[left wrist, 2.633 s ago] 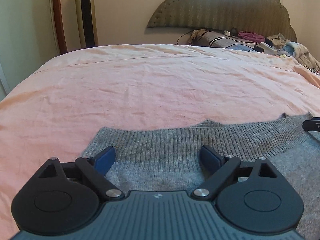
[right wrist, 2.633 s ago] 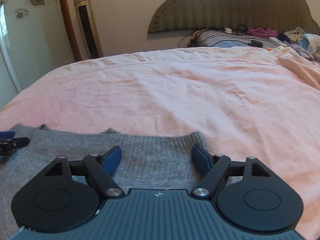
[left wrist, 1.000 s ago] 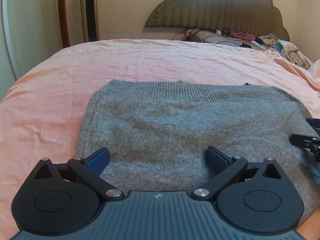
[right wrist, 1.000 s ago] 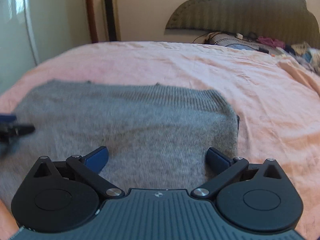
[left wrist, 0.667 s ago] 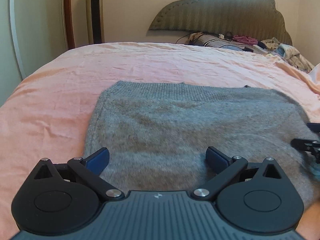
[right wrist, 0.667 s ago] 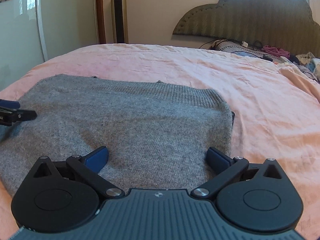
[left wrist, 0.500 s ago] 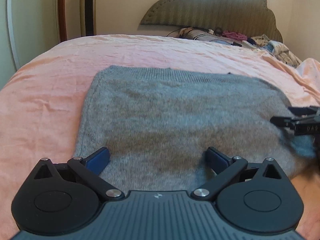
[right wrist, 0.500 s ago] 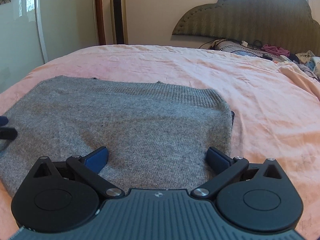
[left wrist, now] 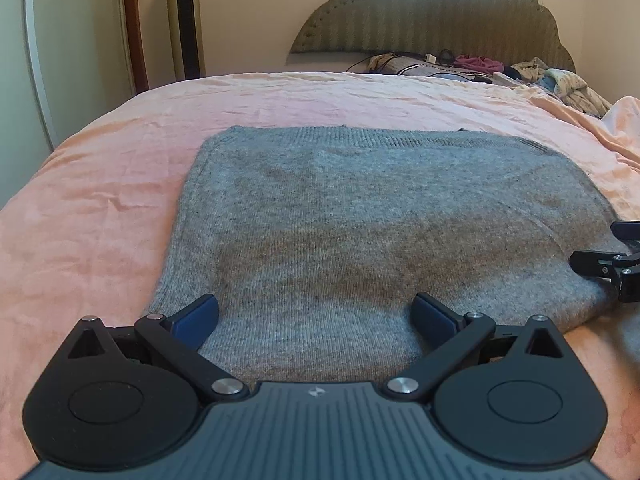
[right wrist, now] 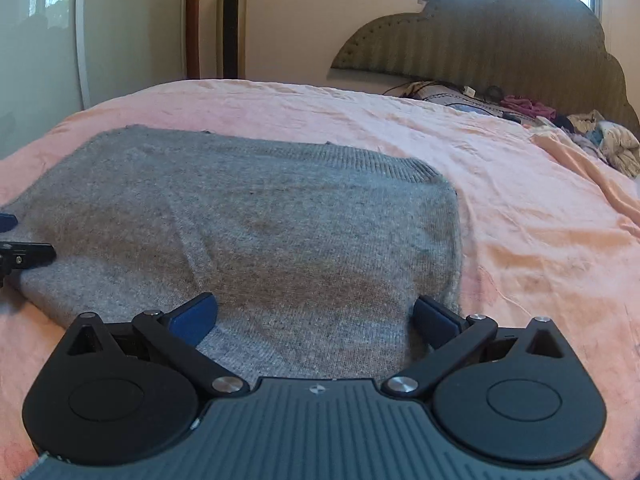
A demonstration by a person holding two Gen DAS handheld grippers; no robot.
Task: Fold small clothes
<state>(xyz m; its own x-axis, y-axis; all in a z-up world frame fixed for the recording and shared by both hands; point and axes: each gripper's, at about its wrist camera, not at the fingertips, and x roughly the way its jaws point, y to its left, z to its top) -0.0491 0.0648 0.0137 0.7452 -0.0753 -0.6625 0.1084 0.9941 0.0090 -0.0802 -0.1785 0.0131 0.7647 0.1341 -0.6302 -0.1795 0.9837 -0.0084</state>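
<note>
A grey knitted sweater (left wrist: 360, 216) lies folded flat on the pink bed sheet (left wrist: 100, 208), its ribbed hem at the far edge. It also shows in the right wrist view (right wrist: 280, 220). My left gripper (left wrist: 316, 316) is open and empty over the sweater's near left part. My right gripper (right wrist: 316, 316) is open and empty over the near right part. The right gripper's tip shows at the right edge of the left wrist view (left wrist: 608, 264). The left gripper's tip shows at the left edge of the right wrist view (right wrist: 20, 256).
A padded headboard (left wrist: 432, 20) stands at the far end of the bed. Loose clothes and cables (left wrist: 540, 76) lie heaped near it at the right. A tall tower fan (left wrist: 186, 20) stands by the wall at the left.
Both grippers have drawn back from the sweater's far hem to its near edge and stayed open. The sweater lies still.
</note>
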